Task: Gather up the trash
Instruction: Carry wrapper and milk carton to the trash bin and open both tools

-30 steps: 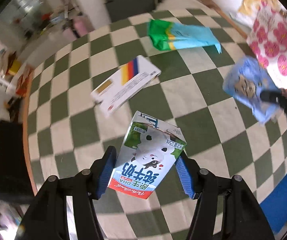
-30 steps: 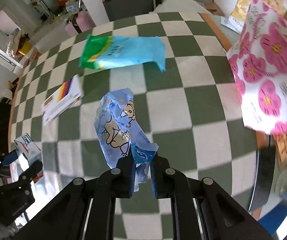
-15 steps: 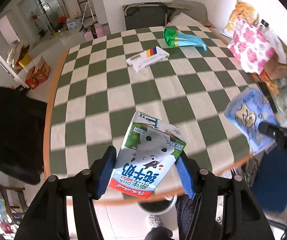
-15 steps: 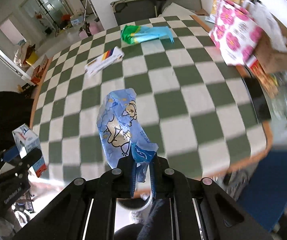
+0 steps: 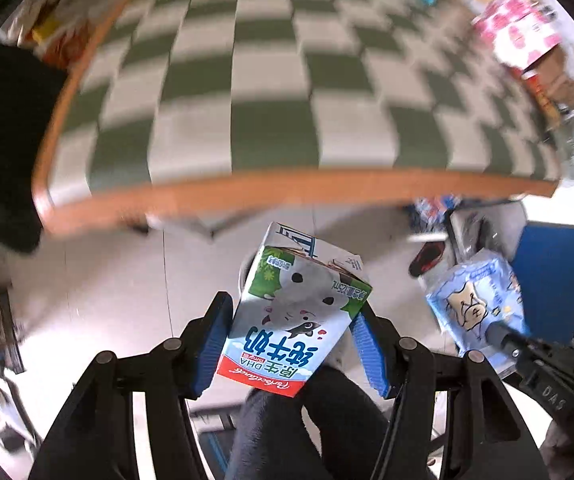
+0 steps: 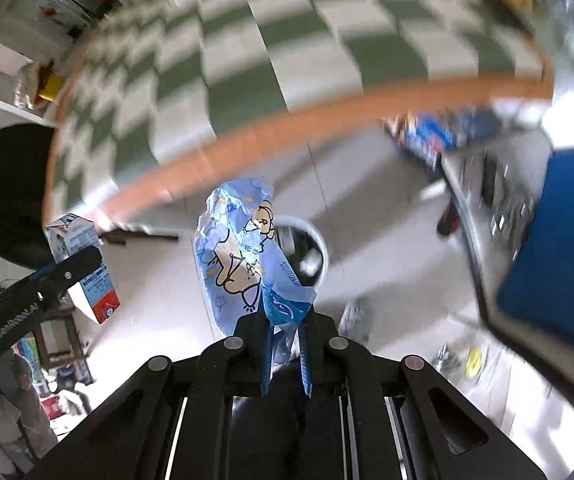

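Off the near edge of the bench (image 5: 295, 192), left hand-held gripper (image 5: 293, 340) clamps milk carton (image 5: 295, 316), right hand-held gripper (image 6: 285, 344) pinches blue wrapper (image 6: 243, 252) over the floor; carry step, next needs both positioned above white-rimmed bin (image 6: 315, 240) before release.

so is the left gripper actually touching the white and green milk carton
Touching. The left wrist view shows the left gripper with both blue pads pressed against the sides of the milk carton, held off the floor.
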A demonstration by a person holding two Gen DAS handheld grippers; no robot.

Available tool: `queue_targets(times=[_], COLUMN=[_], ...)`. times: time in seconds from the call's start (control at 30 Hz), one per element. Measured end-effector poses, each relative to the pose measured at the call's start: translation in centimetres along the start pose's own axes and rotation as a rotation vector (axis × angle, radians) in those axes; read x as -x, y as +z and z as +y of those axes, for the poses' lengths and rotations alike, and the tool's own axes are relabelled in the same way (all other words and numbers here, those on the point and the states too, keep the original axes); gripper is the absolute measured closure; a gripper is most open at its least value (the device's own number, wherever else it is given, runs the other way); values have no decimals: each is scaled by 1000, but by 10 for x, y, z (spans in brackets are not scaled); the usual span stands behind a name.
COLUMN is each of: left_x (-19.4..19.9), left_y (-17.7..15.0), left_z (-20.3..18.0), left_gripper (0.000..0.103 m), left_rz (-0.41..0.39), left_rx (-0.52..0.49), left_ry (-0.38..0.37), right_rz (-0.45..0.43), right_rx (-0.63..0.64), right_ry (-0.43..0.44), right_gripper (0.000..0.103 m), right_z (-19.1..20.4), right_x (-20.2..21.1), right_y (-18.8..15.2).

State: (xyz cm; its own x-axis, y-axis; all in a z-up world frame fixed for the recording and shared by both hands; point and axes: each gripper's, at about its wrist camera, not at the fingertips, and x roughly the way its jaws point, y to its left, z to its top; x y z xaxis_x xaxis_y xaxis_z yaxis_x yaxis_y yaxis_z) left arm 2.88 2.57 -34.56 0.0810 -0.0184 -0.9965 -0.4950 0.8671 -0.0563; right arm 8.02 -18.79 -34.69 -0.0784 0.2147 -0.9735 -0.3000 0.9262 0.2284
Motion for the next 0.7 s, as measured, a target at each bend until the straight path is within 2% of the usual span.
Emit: queue_targets(times=[0.2,0.43,0.6,0.67,0.7], left_x=[-117,-247,-305,-323,-329], left_y=[-22,-35,-38,-39,-40], left_z=[15,42,59,68,72], left_gripper=[47,47,47,46,42], left_rz=[112,173,203,215,223], left_rx=[97,188,218,247,261], left_ry=[3,13,-13,-47,-61], right_rz=[136,193,227,235,246], right_rx=[-31,25,60,72,77], right_ry=[15,-10,-17,-15,-6], right_gripper=[92,92,92,91,90], right_z=[-28,-43,-42,-43,-42], right_x=[-120,-254,-326,-352,-363], right_y=[-10,6,23,28,31])
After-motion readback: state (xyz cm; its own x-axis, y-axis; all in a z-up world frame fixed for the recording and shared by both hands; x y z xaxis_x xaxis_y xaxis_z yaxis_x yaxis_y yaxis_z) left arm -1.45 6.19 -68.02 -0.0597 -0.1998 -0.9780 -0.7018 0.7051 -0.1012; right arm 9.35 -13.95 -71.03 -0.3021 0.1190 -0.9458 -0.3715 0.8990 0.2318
